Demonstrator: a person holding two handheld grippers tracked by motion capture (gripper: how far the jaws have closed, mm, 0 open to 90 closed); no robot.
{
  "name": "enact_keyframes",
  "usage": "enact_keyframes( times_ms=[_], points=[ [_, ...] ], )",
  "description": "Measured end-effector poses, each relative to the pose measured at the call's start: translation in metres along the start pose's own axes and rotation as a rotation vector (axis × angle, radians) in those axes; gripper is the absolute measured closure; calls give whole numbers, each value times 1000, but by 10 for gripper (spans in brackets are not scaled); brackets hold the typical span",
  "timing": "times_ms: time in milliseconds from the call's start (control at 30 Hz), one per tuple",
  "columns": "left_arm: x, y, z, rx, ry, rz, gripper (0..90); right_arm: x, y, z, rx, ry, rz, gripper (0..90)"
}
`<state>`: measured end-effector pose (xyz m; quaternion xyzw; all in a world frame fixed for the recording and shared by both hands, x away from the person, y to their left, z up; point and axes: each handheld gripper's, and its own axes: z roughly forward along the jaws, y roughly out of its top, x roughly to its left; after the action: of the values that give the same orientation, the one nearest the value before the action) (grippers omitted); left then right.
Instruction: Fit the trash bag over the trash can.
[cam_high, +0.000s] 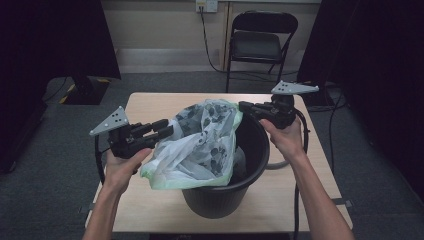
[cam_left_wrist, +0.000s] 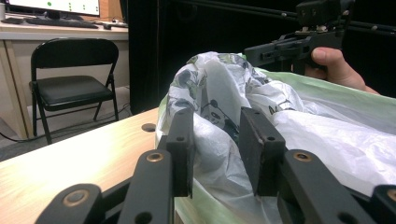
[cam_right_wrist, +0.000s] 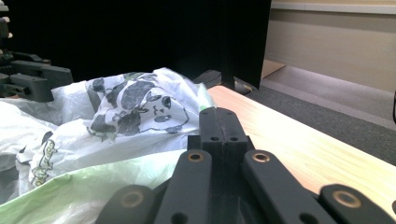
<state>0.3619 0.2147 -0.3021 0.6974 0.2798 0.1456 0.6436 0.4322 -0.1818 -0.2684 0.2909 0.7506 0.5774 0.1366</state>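
Observation:
A black bucket (cam_high: 256, 142) stands on the wooden table (cam_high: 150, 106). A thin white and green plastic bag (cam_high: 200, 142) with a panda print is draped over the bucket's mouth and left rim. My left gripper (cam_high: 167, 129) is at the bag's left side. Its jaws stand open, and a fold of the bag (cam_left_wrist: 217, 135) bulges between the fingers (cam_left_wrist: 180, 135). My right gripper (cam_high: 243, 106) is at the bucket's far right rim. It (cam_right_wrist: 218, 112) is shut, seemingly pinching the bag's green edge (cam_right_wrist: 140, 168), which runs up to the jaws.
A black folding chair (cam_high: 260, 40) stands beyond the table's far edge. Cables (cam_high: 300, 150) trail from the right gripper down the table's right side. Dark curtains hang on both sides. Bare tabletop (cam_high: 305, 200) lies to the bucket's right and at the far left.

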Motion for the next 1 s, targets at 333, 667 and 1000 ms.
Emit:
enact_keyframes(
  times_ms=[333,667,1000],
  points=[
    [-2,1,-1,2,-15,8,693,-12,-13,-18,-21,-82,21,900],
    [-1,1,0,6,-18,14,698,-36,-38,-10,-7,-56,102,900],
    [-9,1,-8,13,2,52,709,-35,-35,-11,-38,-100,106,669]
  ],
)
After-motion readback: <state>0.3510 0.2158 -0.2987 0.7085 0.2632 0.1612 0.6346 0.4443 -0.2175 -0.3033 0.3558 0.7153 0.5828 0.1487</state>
